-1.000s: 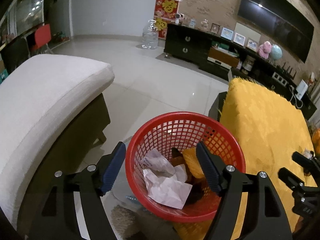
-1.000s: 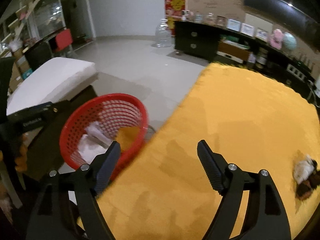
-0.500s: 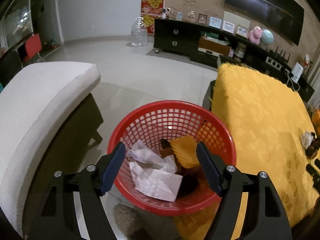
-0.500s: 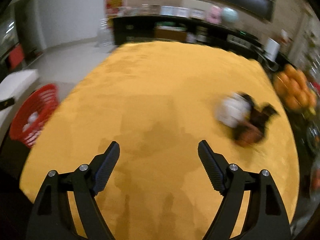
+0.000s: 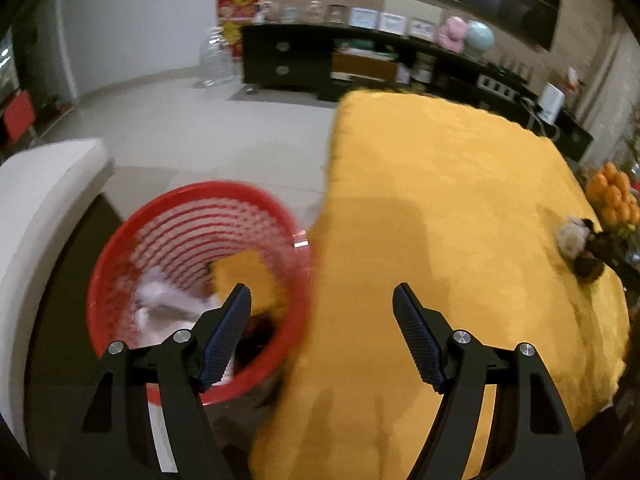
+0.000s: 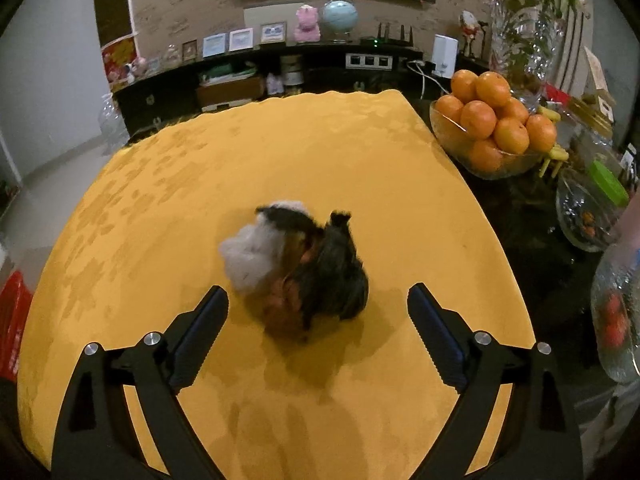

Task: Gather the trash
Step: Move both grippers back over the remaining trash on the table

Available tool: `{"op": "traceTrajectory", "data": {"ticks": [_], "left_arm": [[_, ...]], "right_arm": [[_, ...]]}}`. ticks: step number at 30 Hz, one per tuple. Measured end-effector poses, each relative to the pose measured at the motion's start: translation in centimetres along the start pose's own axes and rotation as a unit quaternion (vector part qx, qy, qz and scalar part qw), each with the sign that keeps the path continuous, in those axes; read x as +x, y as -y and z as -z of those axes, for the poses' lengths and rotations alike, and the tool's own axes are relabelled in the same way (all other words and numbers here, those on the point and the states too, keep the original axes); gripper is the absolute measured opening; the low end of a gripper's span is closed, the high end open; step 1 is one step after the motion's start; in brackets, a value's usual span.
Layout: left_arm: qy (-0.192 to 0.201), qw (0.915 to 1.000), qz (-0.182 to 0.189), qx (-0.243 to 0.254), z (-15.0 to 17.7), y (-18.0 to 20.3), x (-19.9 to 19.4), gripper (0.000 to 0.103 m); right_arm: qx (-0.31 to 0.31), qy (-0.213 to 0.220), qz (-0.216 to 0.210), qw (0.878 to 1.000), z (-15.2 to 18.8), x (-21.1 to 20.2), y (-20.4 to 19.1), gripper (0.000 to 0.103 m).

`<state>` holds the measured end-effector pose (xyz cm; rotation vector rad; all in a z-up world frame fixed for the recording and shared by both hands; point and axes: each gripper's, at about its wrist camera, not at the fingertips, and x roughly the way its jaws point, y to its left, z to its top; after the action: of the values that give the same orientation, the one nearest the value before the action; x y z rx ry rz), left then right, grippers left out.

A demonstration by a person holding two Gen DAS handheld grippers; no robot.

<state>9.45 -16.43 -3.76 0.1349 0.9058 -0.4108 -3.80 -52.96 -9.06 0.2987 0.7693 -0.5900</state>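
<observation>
On the yellow-covered bench [image 6: 280, 152], a heap of trash [image 6: 296, 268] — white tissue at its 9 o'clock side, dark brown wrappers toward 3 o'clock — lies just ahead of the right claw [image 6: 318, 324], whose jaws have just been opening and now stand spread wide, the heap beyond the fingertips and nothing pinched between them. At the heap's 2 o'clock, off the cloth's edge, a glass bowl of oranges [image 6: 492, 128] stands on a dark surface. In the left wrist view, the left claw [image 5: 322, 330] hangs spread and empty over the bench's near edge, with the red mesh basket [image 5: 200, 280] at its 9 o'clock on the floor beside the bench; crumpled white paper [image 5: 160, 304] lies inside it, blurred. The same trash heap [image 5: 578, 242] shows small at the left claw's 2 o'clock, well apart from it. A red poster [image 5: 238, 8] with yellow characters hangs at 11 o'clock on the far wall; the writing is too blurred to read.
</observation>
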Motion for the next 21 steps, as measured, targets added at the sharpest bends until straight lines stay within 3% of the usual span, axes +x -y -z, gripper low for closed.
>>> {"op": "traceTrajectory", "data": {"ticks": [6,8,10,13,21], "left_arm": [[0.004,0.9987,0.028,0.043,-1.5,5.5,0.4,0.071],[0.005,0.9979,0.039,0.052,-2.1,7.1,0.6,0.071],[0.004,0.9967,0.050,0.064,-2.7,9.1,1.0,0.071],[0.004,0.9943,0.061,0.087,-3.5,11.9,1.7,0.071],[-0.004,0.9846,0.084,0.154,-4.3,20.0,3.7,0.071]], "right_arm": [[-0.003,-0.015,-0.007,1.000,-0.9,2.7,0.6,0.086],[-0.007,-0.023,-0.012,1.000,-0.9,3.2,0.7,0.080],[-0.015,-0.040,-0.017,0.999,-0.9,3.9,0.8,0.064],[-0.007,-0.052,-0.035,0.998,-0.8,4.2,1.2,0.056],[-0.006,-0.048,-0.006,0.999,-0.3,3.2,2.0,0.052]]}}
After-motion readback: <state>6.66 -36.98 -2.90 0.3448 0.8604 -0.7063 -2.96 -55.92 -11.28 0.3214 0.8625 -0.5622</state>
